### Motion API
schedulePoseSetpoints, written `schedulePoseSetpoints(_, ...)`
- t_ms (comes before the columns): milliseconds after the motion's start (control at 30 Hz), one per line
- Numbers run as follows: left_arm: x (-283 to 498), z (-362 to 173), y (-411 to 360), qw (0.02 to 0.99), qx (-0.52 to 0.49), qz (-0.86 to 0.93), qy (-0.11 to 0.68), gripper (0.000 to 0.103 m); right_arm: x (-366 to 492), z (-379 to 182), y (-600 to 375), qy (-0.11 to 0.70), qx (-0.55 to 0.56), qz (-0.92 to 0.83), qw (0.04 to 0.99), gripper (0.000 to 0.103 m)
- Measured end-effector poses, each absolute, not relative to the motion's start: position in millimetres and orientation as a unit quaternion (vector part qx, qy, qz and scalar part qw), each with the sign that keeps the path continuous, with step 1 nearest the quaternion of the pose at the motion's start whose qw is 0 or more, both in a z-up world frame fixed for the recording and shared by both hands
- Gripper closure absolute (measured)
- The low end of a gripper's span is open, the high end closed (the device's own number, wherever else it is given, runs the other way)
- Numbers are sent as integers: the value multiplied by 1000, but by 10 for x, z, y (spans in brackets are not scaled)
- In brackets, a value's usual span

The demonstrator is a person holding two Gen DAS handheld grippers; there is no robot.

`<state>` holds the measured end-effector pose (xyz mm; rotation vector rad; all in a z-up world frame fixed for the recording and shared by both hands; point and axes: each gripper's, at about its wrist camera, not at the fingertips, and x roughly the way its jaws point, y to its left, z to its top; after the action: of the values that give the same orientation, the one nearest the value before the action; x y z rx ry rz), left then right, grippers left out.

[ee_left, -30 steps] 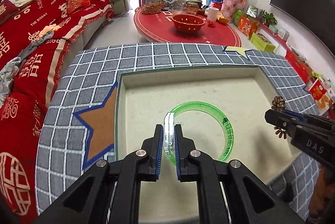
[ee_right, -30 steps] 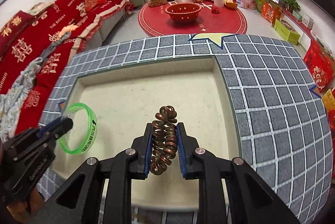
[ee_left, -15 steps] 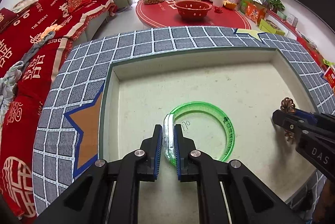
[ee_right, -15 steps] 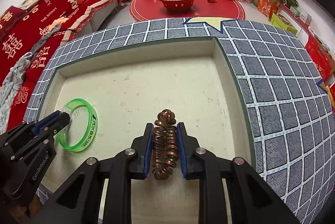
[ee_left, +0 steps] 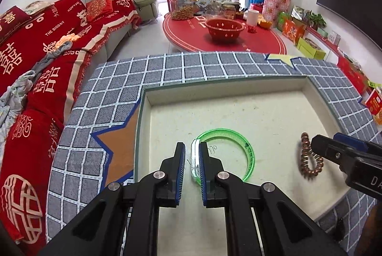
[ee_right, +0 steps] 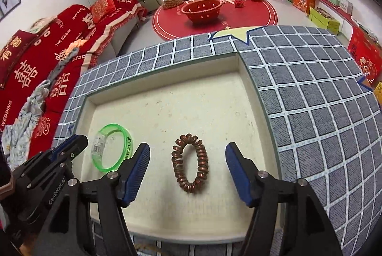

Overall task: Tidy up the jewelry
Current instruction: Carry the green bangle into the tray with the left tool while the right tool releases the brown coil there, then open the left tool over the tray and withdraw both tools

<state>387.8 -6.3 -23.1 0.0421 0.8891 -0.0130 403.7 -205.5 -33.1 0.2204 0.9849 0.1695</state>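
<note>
The right gripper (ee_right: 187, 171) has just been opening: its blue-padded fingers (ee_right: 137, 170) now stand spread wide, with the copper-coloured coiled spiral bracelet (ee_right: 190, 163) lying loose between them on the cream floor of the shallow tray (ee_right: 167, 112), touching neither pad. The left gripper (ee_left: 191, 170) looks nearly closed, but its fingers (ee_left: 203, 167) do not clearly pinch the translucent green plastic bangle (ee_left: 224, 155): the bangle's clear near section sits against the right pad, with a gap to the left one.

The risk, as I judge it, is at withdrawal. A finger drawn back low could snag the springy coil and drag it, or the left pads could catch the bangle's edge and flip it toward the grey checked padded rim (ee_right: 310, 100).

The coil lies flat as an oval, its long axis running away from the camera; the bangle lies flat to its left, well apart.
</note>
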Motion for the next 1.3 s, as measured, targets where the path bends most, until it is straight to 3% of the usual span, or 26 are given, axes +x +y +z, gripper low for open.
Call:
schedulePoseSetpoints(200,3706,-61,-45,906,14,-20,422,78,3772,-147,-2097,461,126,95,873,22)
schedulePoseSetpoints(467,3317,136,-29,911,9,-37,410,78,3343,-38,-2086,457,130,117,872,21)
schedulePoseSetpoints(567,3122,195,-1,915,11,-44,401,76,3172,-12,-2093,457,135,123,871,17)
schedulePoseSetpoints(600,3057,213,5,916,11,-44,400,37,3098,4,-2108,454,138,124,871,17)
schedulePoseSetpoints(633,2968,231,22,917,8,-39,398,4,3040,12,-2116,453,140,124,872,17)
schedulePoseSetpoints(667,2884,249,55,922,2,-28,386,0,2993,10,-2119,452,141,124,872,17)
schedulePoseSetpoints(967,2352,176,74,930,22,-27,365,0,2491,-65,-2211,453,139,116,873,15)
schedulePoseSetpoints(1300,1756,-118,163,917,30,-41,395,0,1887,-4,-2321,416,142,104,892,15)
